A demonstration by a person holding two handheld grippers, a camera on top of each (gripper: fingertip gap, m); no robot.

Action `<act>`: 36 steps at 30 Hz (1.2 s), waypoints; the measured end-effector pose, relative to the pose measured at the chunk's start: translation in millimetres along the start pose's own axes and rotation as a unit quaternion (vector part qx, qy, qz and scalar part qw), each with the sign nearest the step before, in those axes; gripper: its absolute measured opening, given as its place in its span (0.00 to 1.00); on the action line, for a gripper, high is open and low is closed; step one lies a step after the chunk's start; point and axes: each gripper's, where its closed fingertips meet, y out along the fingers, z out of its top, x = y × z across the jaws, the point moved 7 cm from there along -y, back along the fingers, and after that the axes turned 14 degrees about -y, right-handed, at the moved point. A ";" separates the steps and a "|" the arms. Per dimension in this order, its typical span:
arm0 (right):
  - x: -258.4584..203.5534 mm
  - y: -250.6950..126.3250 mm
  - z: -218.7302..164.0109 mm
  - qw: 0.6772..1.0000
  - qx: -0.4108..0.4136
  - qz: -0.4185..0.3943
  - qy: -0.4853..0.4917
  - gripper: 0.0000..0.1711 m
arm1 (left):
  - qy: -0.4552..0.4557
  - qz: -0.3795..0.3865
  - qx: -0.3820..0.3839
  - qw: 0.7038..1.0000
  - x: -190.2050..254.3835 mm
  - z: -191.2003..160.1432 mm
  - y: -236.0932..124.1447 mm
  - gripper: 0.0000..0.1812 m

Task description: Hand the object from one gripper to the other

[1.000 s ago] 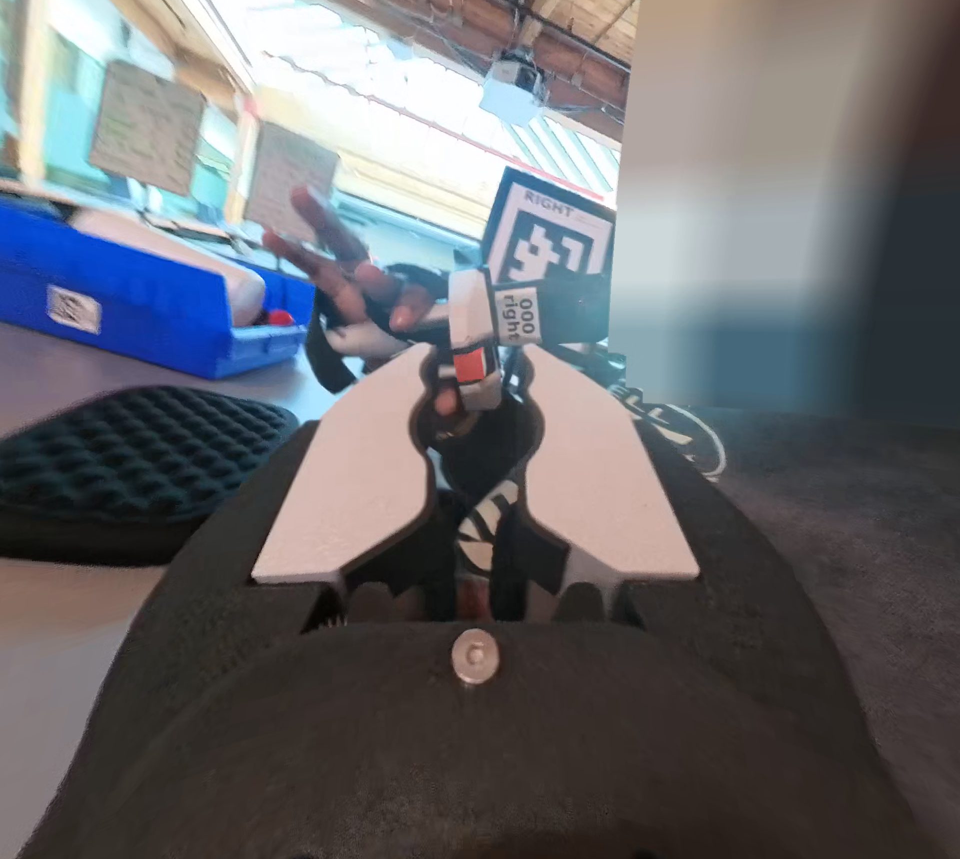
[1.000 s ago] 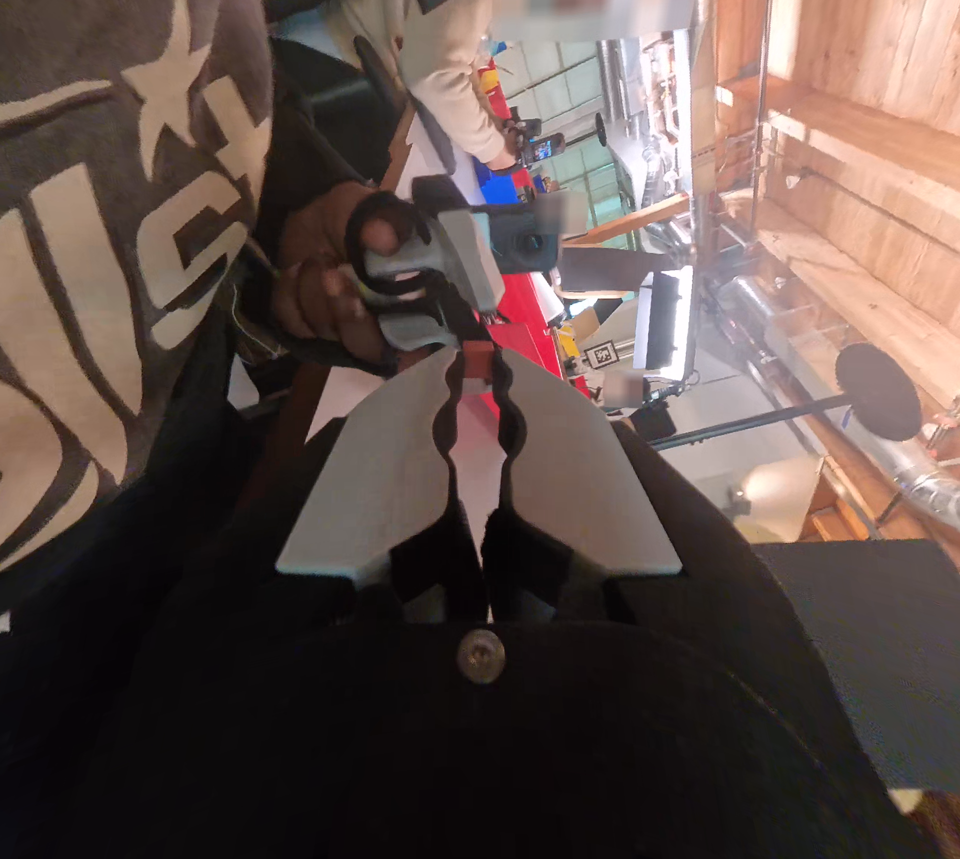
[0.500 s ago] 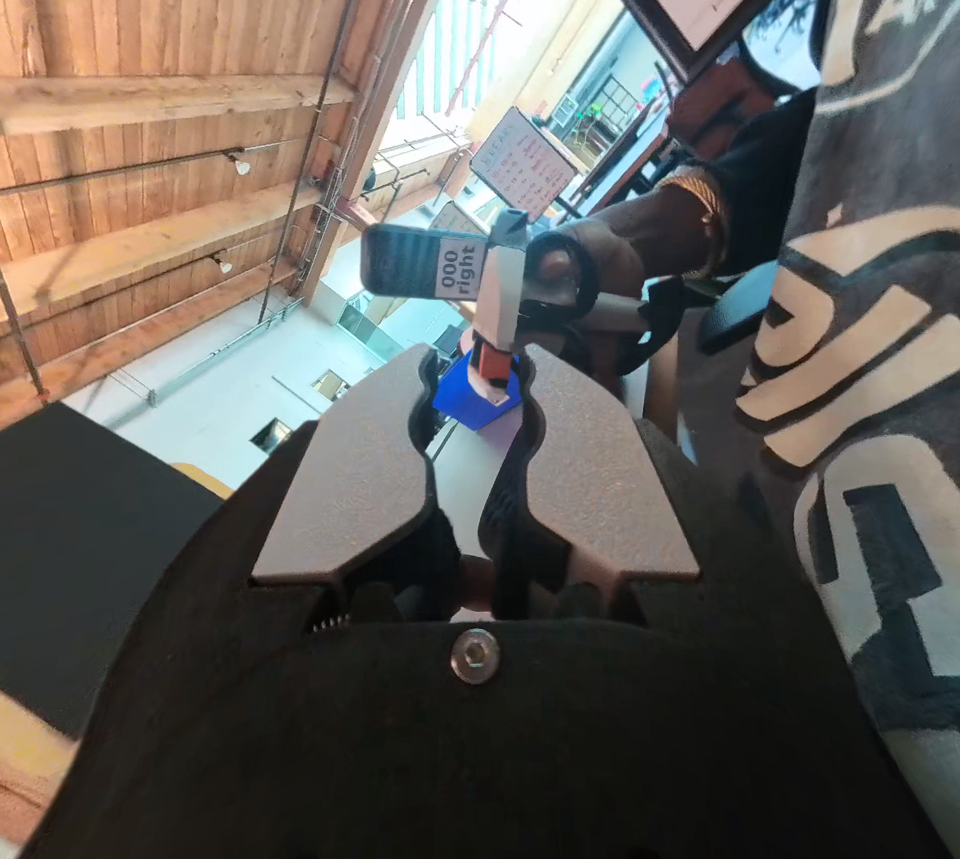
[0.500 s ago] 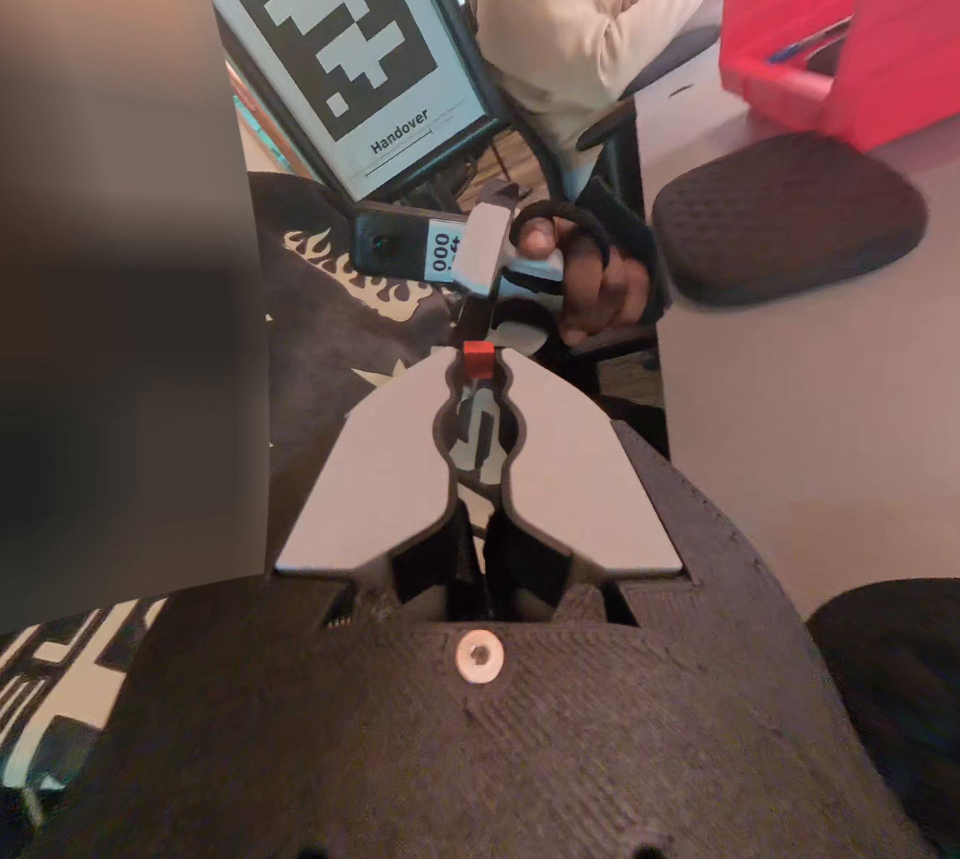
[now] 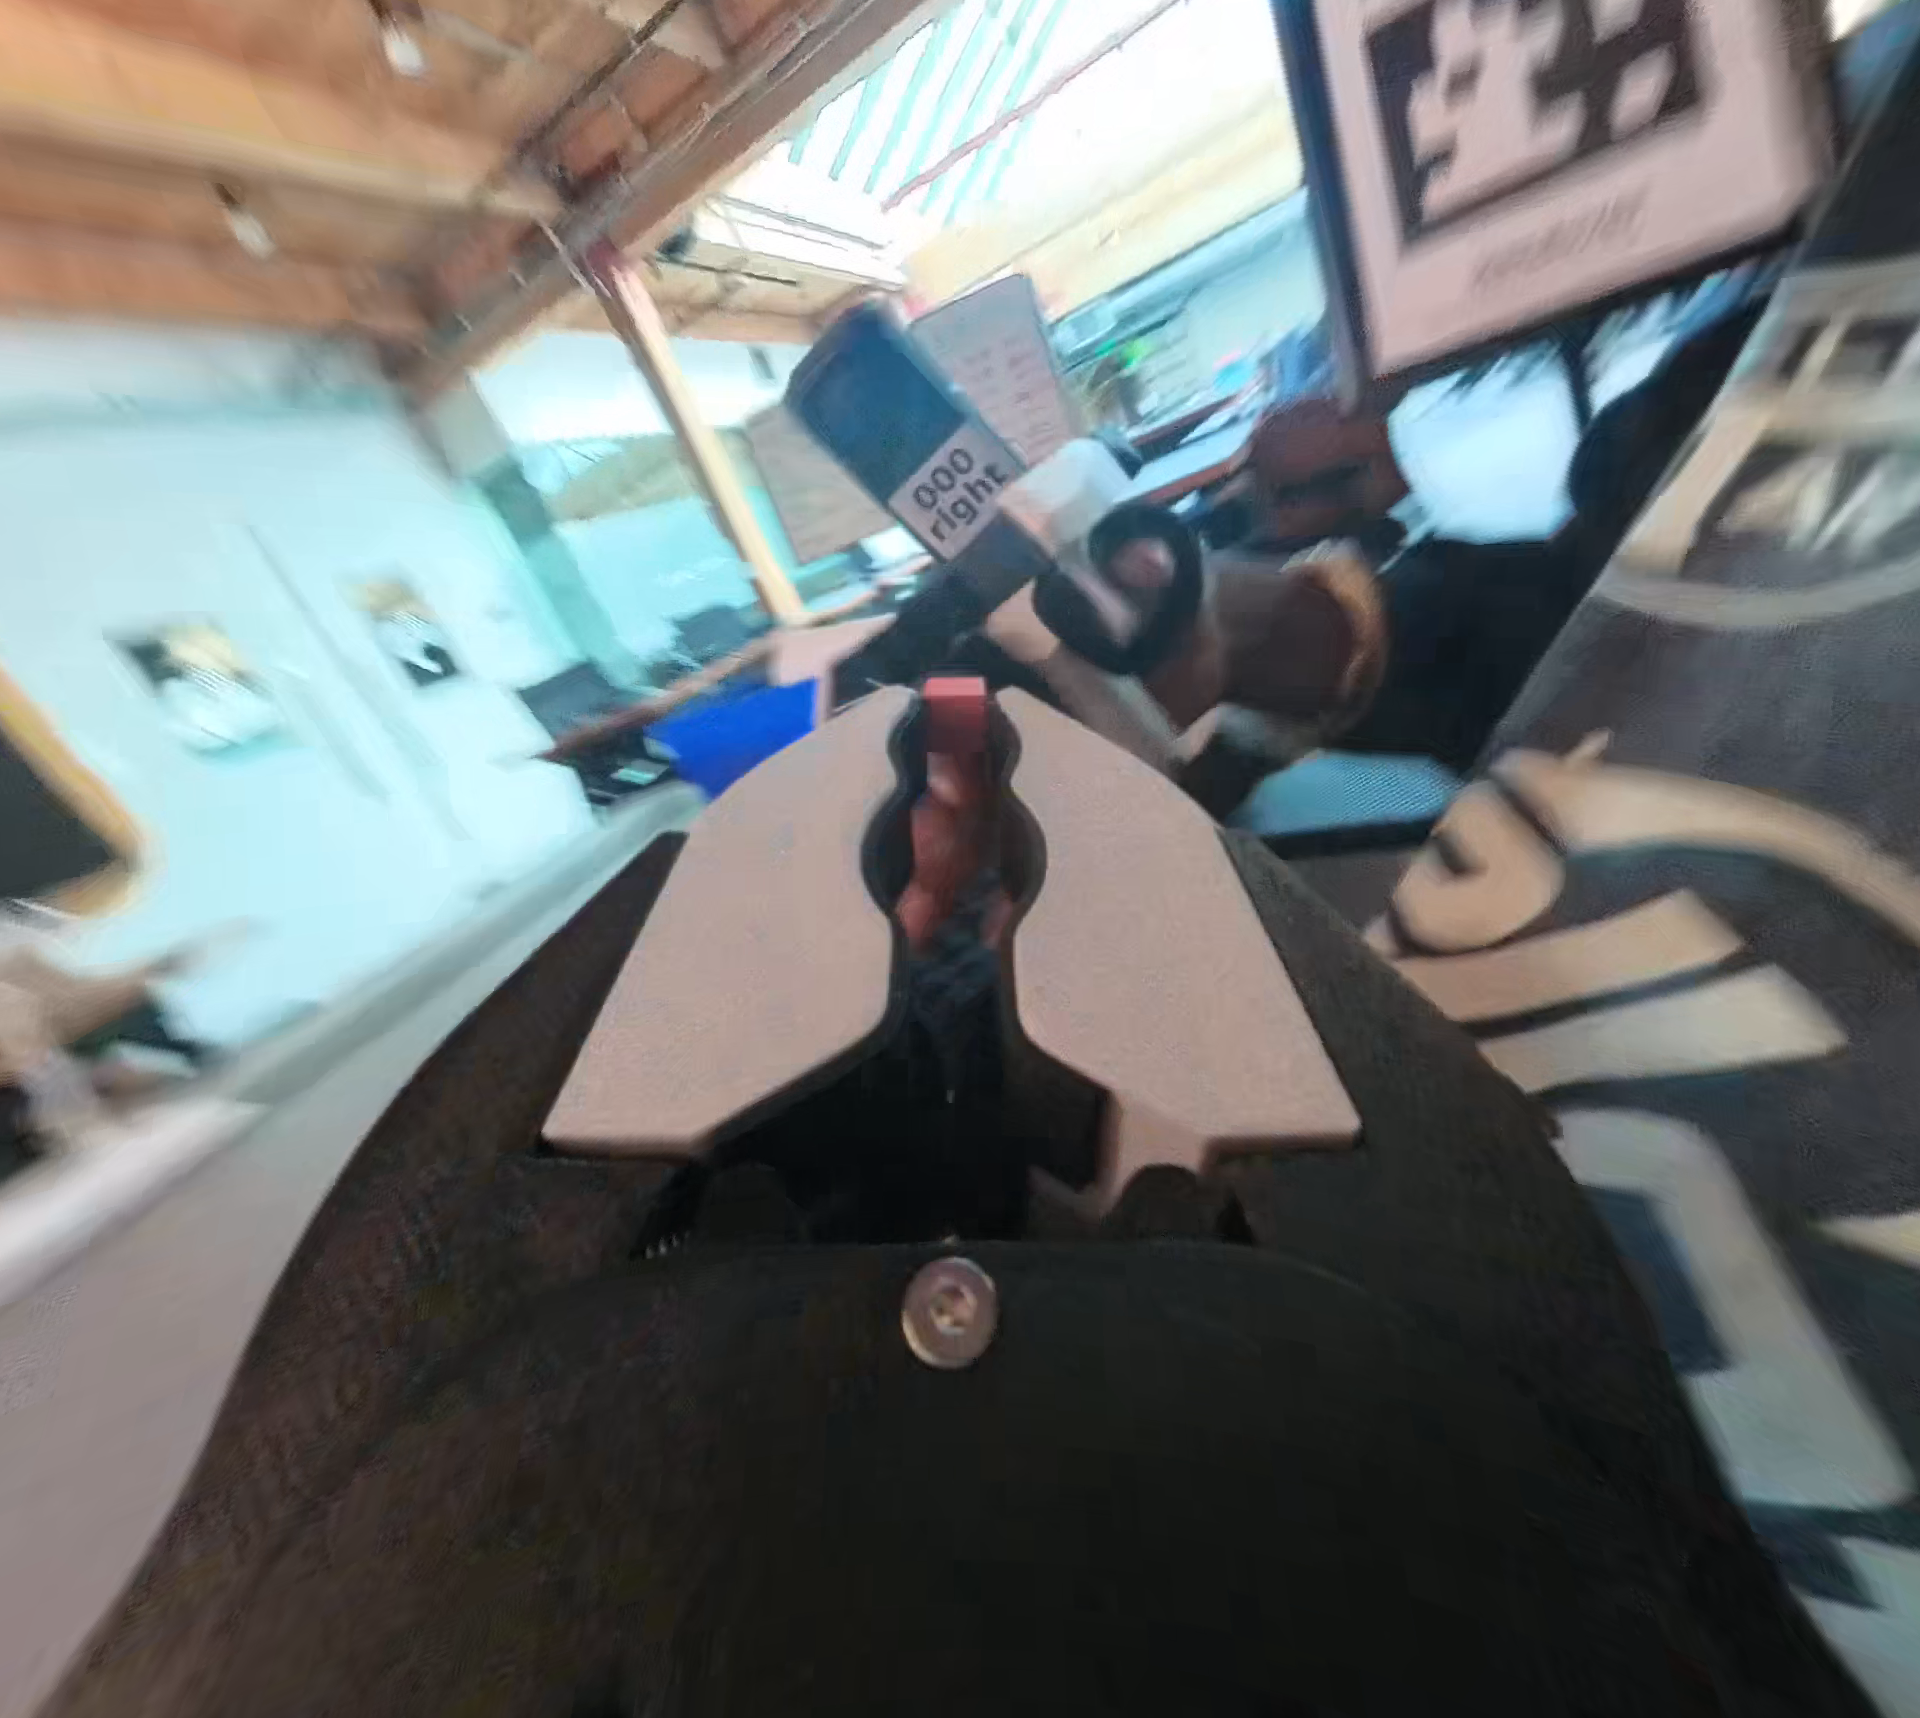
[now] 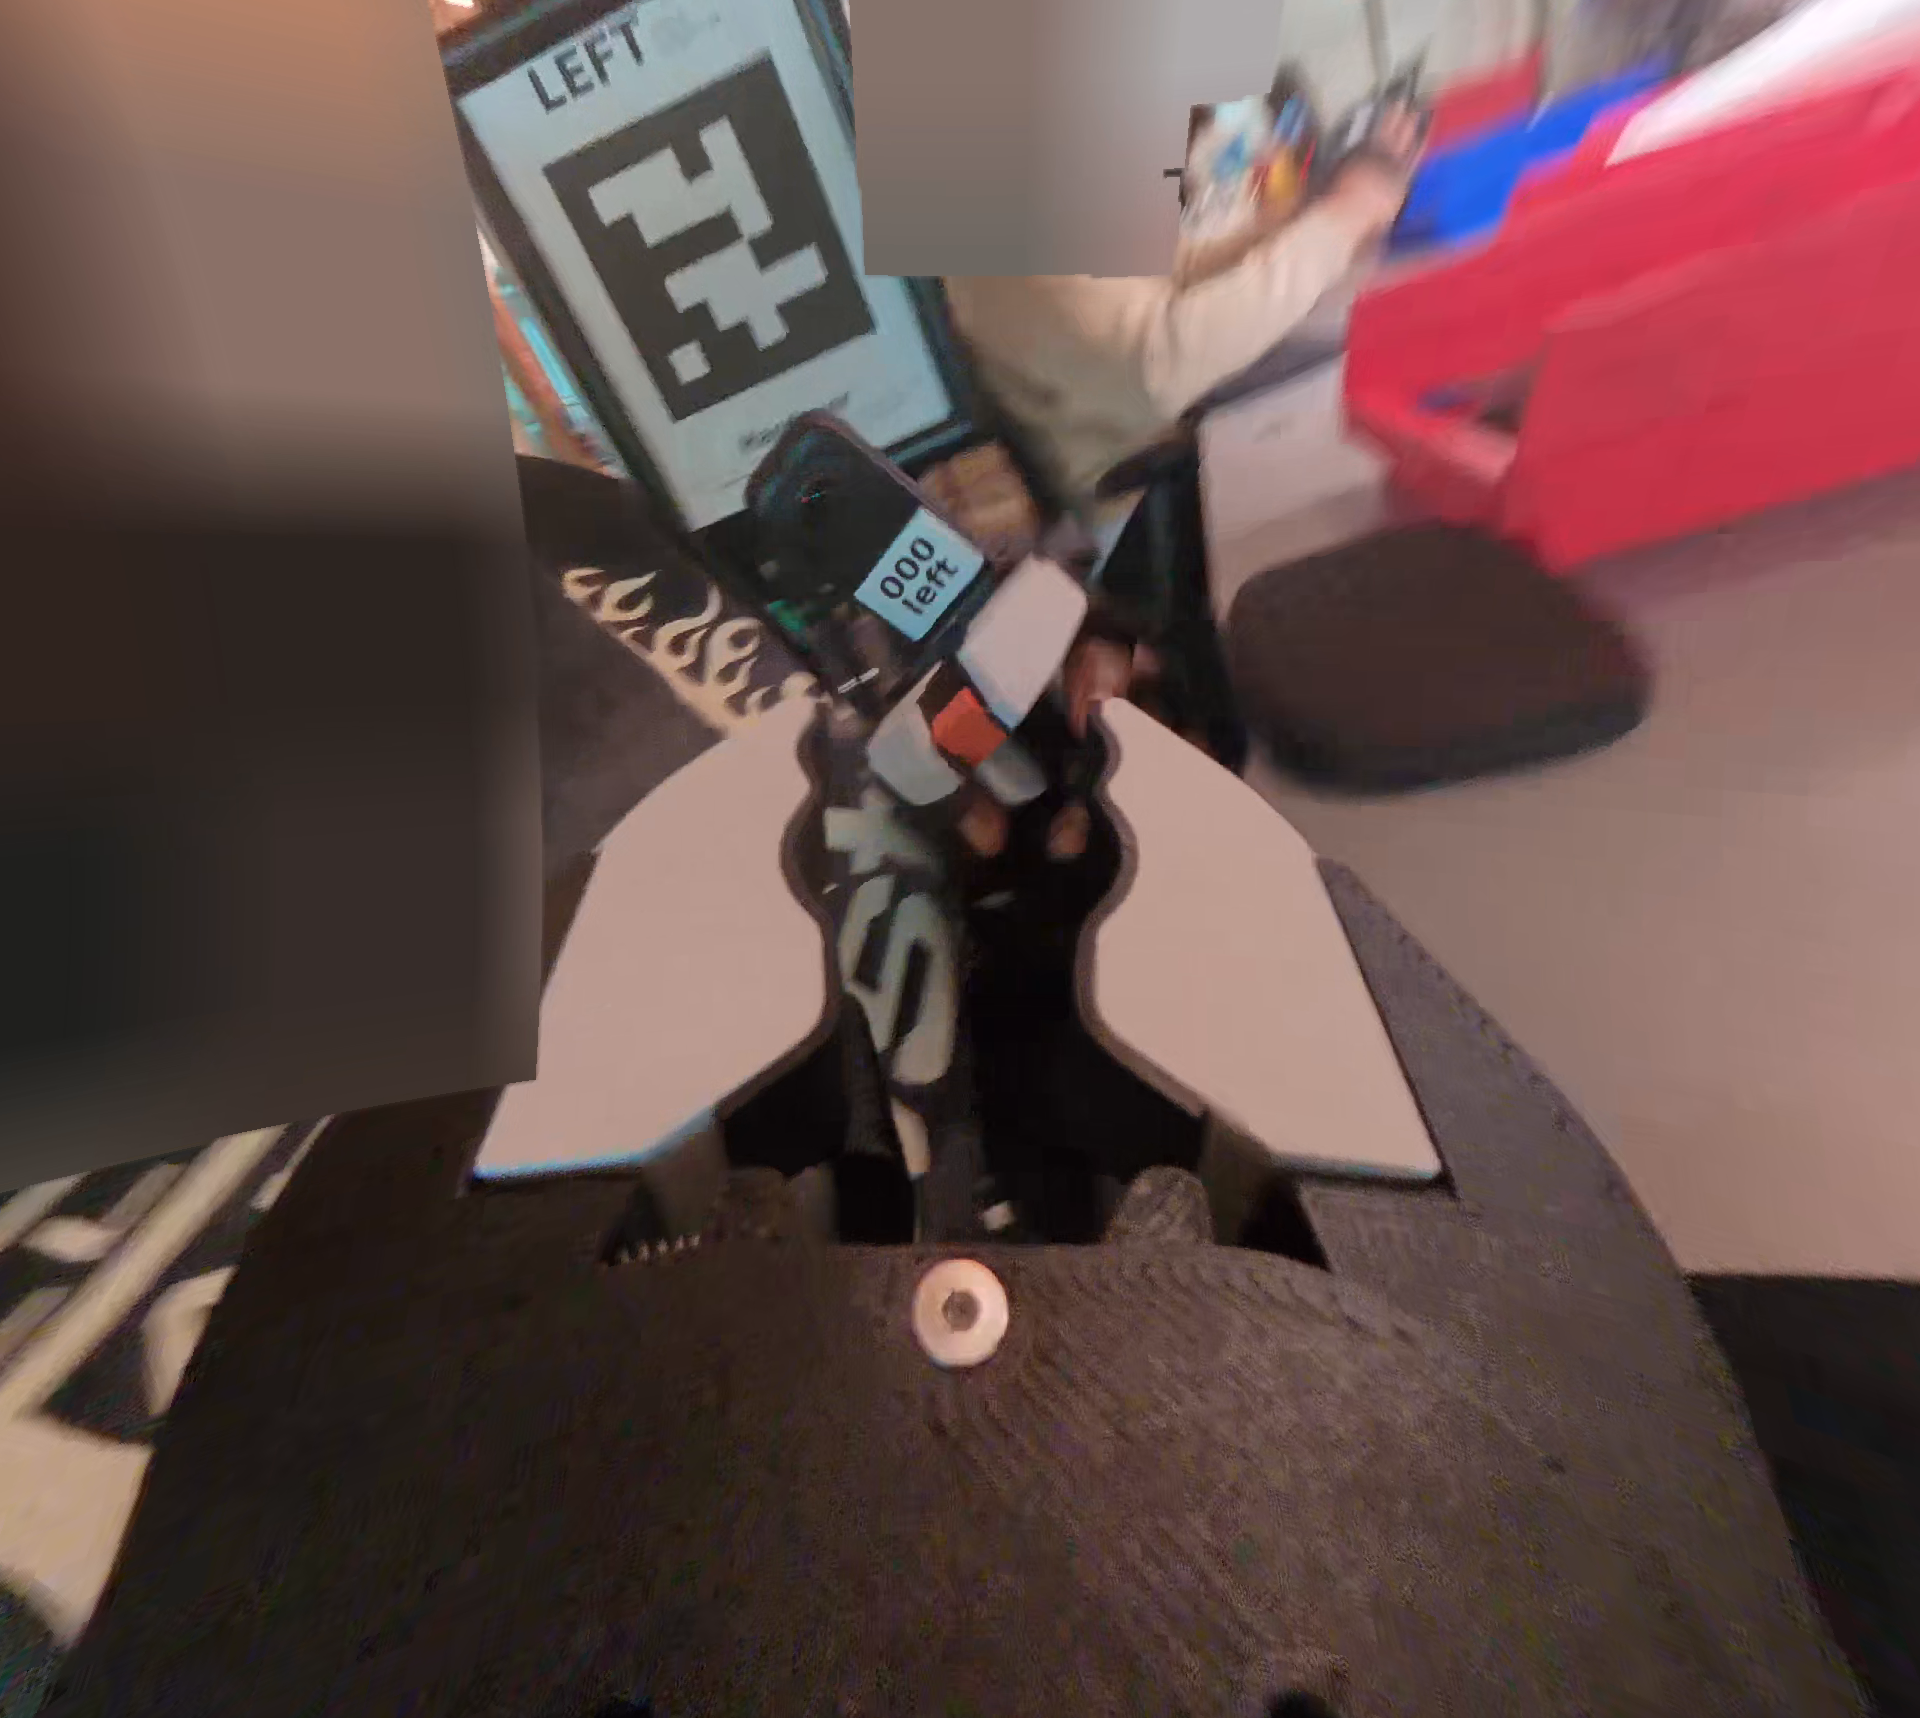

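Red block point(image 5: 954, 738) sits pinched between our left gripper point(image 5: 953, 712) fingers, right at the tips in the middle of the left wrist view, with its top end poking just past them. Those fingers are clamped tight on it, only the wavy cutout between them showing the block's side. From the right wrist view we see the same thing head-on: the left gripper point(image 6: 961, 749) sits in the centre of the frame, tilted down to the left, with the block point(image 6: 966, 721) showing orange-red between its pale fingers point(image 6: 914, 759).

Our right gripper point(image 6: 961, 733) is spread wide, nothing between its fingers, and the left gripper's tips sit right in front of that gap, not touching as far as we can tell. In the left view the right gripper point(image 5: 831, 666) hangs just above centre, angled down to the left, a hand point(image 5: 1278, 629) wrapped round its handle to the right; its tips sit just left of and behind the block, apart from it.

Both views are pretty smeared. Marker boards point(image 5: 1538, 99) point(image 6: 707, 245) stand behind each gripper, and a red bin point(image 6: 1662, 380) sits at the right edge of the right view.
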 end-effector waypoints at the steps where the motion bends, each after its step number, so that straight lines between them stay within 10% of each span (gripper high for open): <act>1: -0.8 -2.8 4.3 0.997 0.018 -0.026 -0.071 0.31 | -0.085 -0.029 -0.002 0.996 -3.0 0.2 -0.1 0.06; 6: -22.0 -4.2 -1.6 0.829 -0.051 -0.093 -0.549 0.30 | -0.365 -0.119 -0.048 0.922 -9.3 -12.9 4.1 0.06; 9: -26.1 2.1 -9.9 0.742 -0.121 -0.106 -0.651 0.26 | -0.409 -0.158 -0.051 0.897 -4.7 -15.2 6.3 0.06; 19: -30.5 12.0 -17.7 0.679 -0.161 -0.112 -0.708 0.08 | -0.447 -0.181 -0.034 0.875 -4.4 -13.4 5.7 0.06; 24: -26.5 9.8 -15.5 0.712 -0.164 -0.114 -0.673 0.06 | -0.422 -0.163 -0.017 0.892 -5.4 -12.2 6.1 0.11; 30: -7.4 -6.2 4.3 0.895 -0.102 -0.135 -0.413 0.06 | -0.102 0.006 0.040 0.994 -15.5 -2.9 -5.3 0.22; 36: 7.1 -13.2 0.2 0.994 -0.056 -0.067 -0.063 0.06 | 0.143 0.053 0.014 0.988 0.1 -3.7 -1.3 0.23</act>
